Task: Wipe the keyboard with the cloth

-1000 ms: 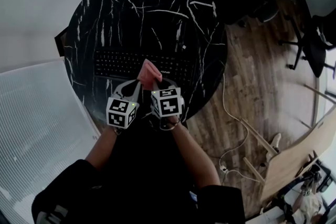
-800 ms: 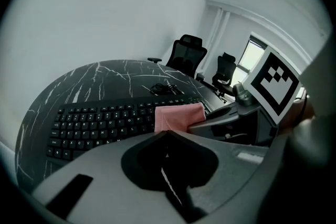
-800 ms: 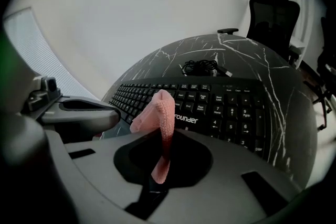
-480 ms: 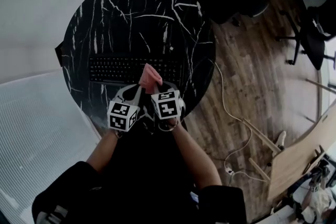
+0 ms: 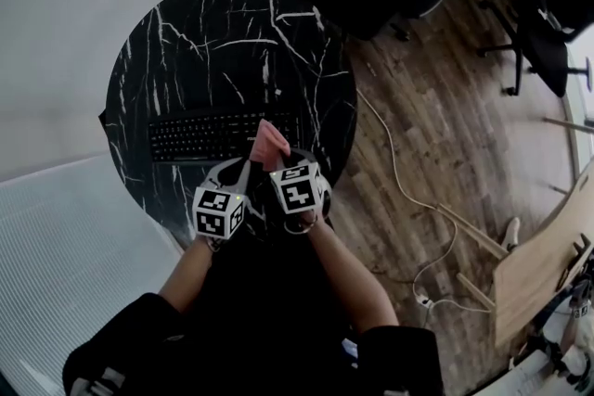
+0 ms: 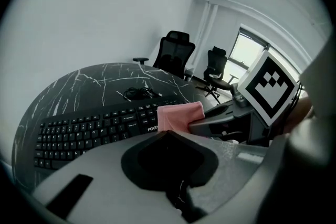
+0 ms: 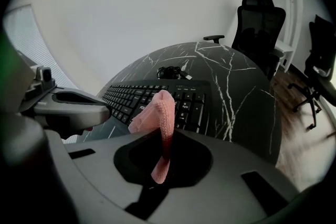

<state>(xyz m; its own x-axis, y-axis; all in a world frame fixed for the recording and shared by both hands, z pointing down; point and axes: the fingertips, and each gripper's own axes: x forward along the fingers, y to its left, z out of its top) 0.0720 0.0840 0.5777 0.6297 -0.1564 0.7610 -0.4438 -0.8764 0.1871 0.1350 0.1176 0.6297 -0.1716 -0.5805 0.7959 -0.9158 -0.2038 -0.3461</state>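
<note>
Right gripper (image 7: 163,150): your jaws are closed on the pink cloth (image 7: 157,115). One end of the cloth hangs down into the jaw recess, and the rest stands up and folds over above it.

Left gripper (image 6: 168,139): your jaws are together with nothing between them. From here the cloth (image 6: 179,115) shows just beyond the left jaws, held by the right gripper (image 6: 226,122) at 3 o'clock.

In the head view both grippers sit side by side, close together, at the 6 o'clock edge of the round black marbled surface (image 5: 204,32). The keyboard (image 5: 218,134) lies flat across the 6 o'clock part of that surface. The cloth (image 5: 269,144) is at the keyboard's near edge, toward its 3 o'clock end. No view confirms that the cloth touches the keys.

A coiled black cable (image 6: 139,93) rests on the surface at 12 o'clock from the keyboard.
</note>
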